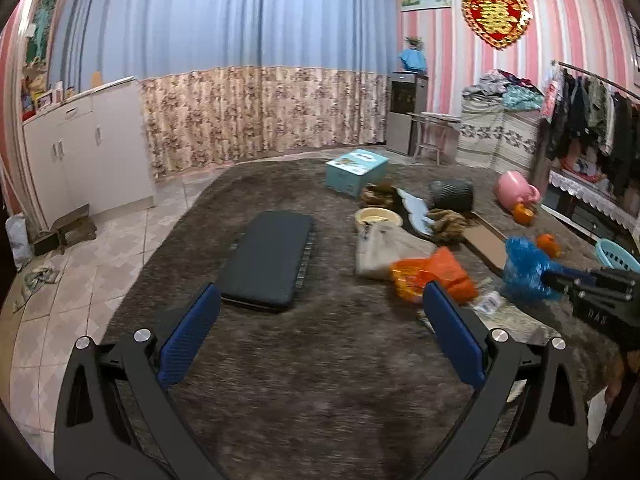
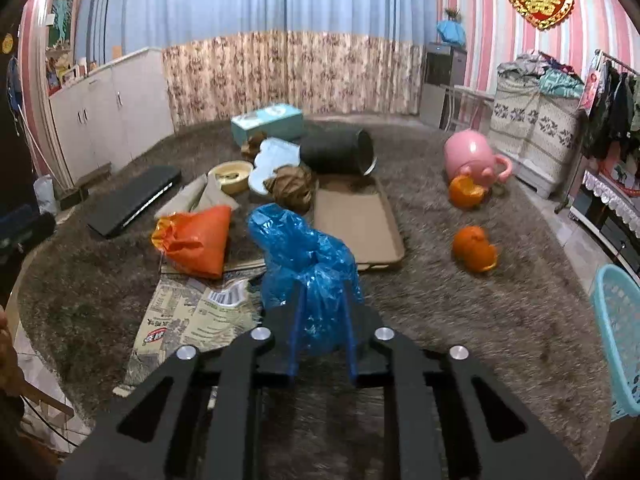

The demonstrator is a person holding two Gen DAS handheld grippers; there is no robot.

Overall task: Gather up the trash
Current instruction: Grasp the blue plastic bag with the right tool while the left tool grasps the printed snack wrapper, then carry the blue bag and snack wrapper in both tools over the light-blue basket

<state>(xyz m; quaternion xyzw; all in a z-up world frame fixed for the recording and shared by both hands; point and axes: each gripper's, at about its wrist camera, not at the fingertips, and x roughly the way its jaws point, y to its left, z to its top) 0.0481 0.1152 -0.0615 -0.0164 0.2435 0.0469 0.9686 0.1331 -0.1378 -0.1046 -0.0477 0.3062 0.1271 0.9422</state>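
My right gripper [image 2: 322,304] is shut on a crumpled blue plastic bag [image 2: 298,248] and holds it above the brown carpet; the bag also shows in the left wrist view [image 1: 524,268]. My left gripper [image 1: 318,316] is open and empty over the carpet. An orange plastic bag [image 2: 196,240] lies to the left of the blue one, on printed paper [image 2: 192,316]; it also shows in the left wrist view [image 1: 436,272]. Two orange peels [image 2: 474,250] [image 2: 466,192] lie to the right. A tipped black bin [image 2: 340,152] lies farther back.
A flat cardboard piece [image 2: 358,224], a beige bag [image 1: 384,248], a yellow bowl [image 2: 232,176], a tipped pink mug-shaped pot [image 2: 474,158], a teal box [image 2: 268,122] and a black flat case [image 1: 268,260] lie on the carpet. A teal basket [image 2: 618,340] stands at the right edge.
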